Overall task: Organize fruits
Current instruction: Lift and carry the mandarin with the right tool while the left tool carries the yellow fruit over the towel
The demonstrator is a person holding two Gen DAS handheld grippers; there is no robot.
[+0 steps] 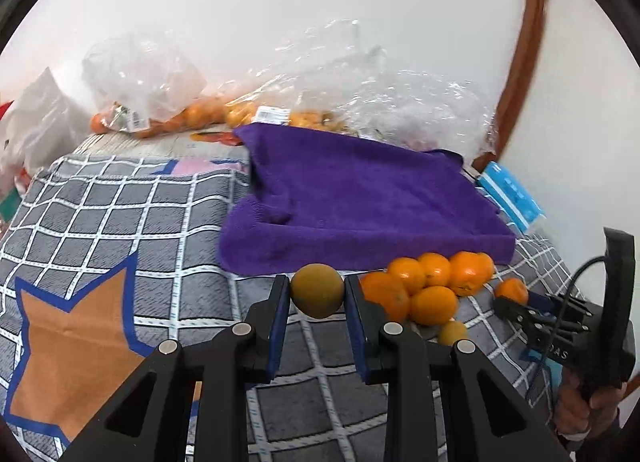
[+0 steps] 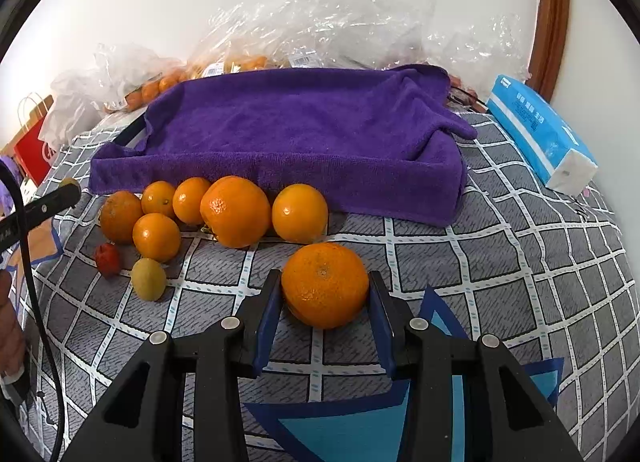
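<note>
My left gripper (image 1: 317,294) is shut on a small yellow-green round fruit (image 1: 317,290), held above the checked cloth. My right gripper (image 2: 325,294) is shut on a large orange (image 2: 325,286); it also shows in the left wrist view (image 1: 510,294) holding that orange (image 1: 511,290). A cluster of oranges (image 2: 236,210) lies in front of a tray draped with a purple towel (image 2: 296,129). A small yellow-green fruit (image 2: 148,278) and a small red fruit (image 2: 107,259) lie left of the cluster. The cluster (image 1: 428,286) and towel (image 1: 360,201) also show in the left wrist view.
Clear plastic bags with more oranges (image 1: 168,117) lie behind the tray by the wall. A blue tissue pack (image 2: 540,133) lies at the right. A red paper bag (image 2: 34,149) stands at the far left. The grey checked cloth (image 2: 500,262) covers the surface.
</note>
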